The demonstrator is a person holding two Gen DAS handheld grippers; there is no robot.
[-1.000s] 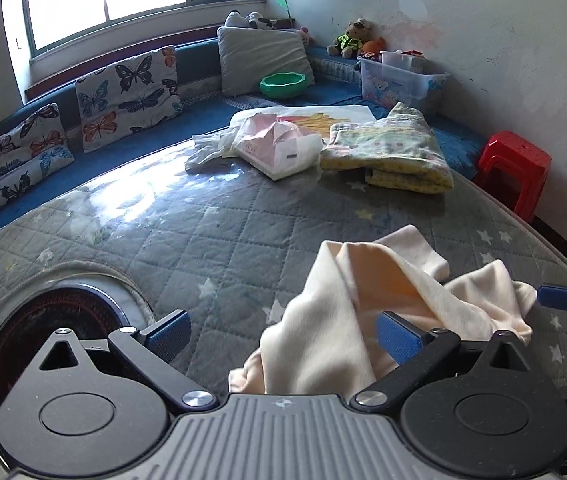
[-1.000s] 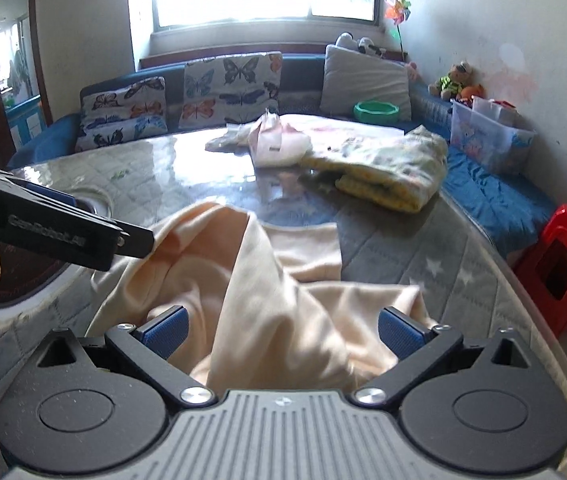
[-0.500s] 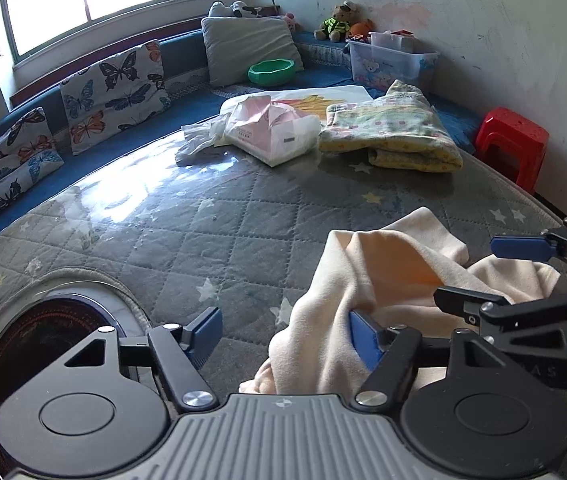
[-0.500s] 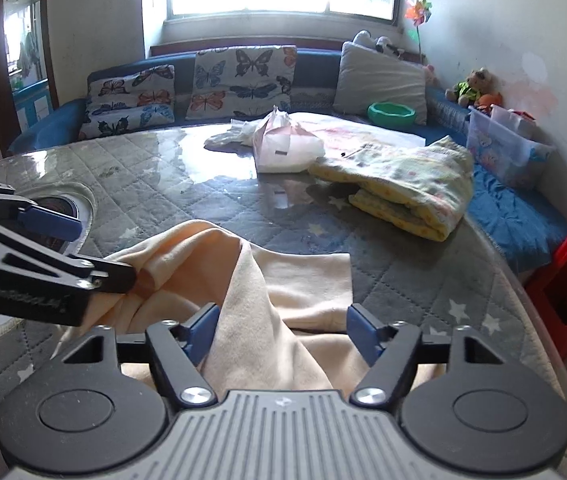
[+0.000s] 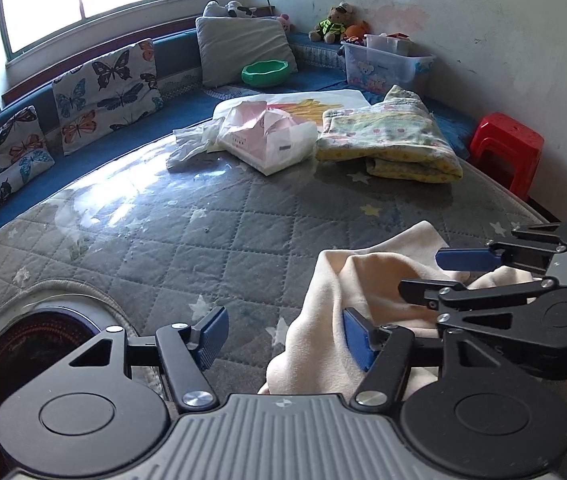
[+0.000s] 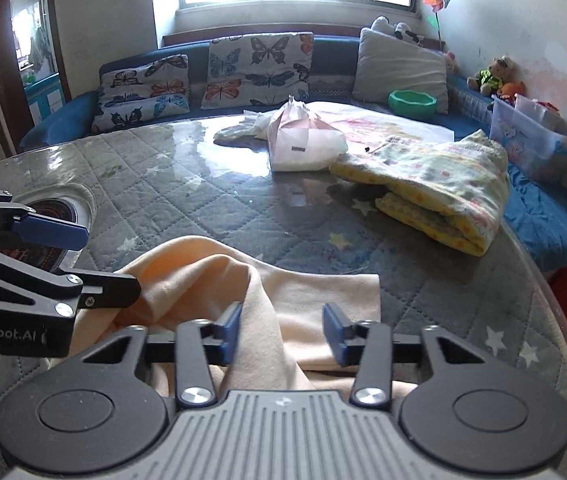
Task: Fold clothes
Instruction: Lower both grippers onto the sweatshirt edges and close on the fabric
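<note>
One cream garment (image 5: 367,288) lies crumpled on the quilted grey table (image 5: 219,240), at about 4 o'clock in the left wrist view and at 6 o'clock in the right wrist view (image 6: 291,300).

The left gripper (image 5: 283,332) has its two blue-padded fingers set wide apart; the right-hand pad touches the left edge of the cloth, the other stands over bare quilt. Nothing is clamped between them. The right gripper (image 6: 281,330) has its fingers closer together, a fold of the cream cloth rising between them; the pads stand apart from each other, not pinched. Each gripper shows in the other's view, the two being close over the same garment.

Farther back on the table, around 12 to 1 o'clock, lie one folded yellow floral blanket (image 5: 391,144), one pink-and-white plastic package (image 5: 267,140) and one white cloth (image 5: 191,146) just beside it. One round dark inset (image 5: 15,344) sits in the table at 8 o'clock.

On the blue bench behind: three butterfly cushions (image 6: 259,68), one grey pillow (image 6: 401,68), one green bowl (image 6: 411,102), one clear storage bin (image 6: 527,140). One red stool (image 5: 507,152) stands at 2 o'clock.
</note>
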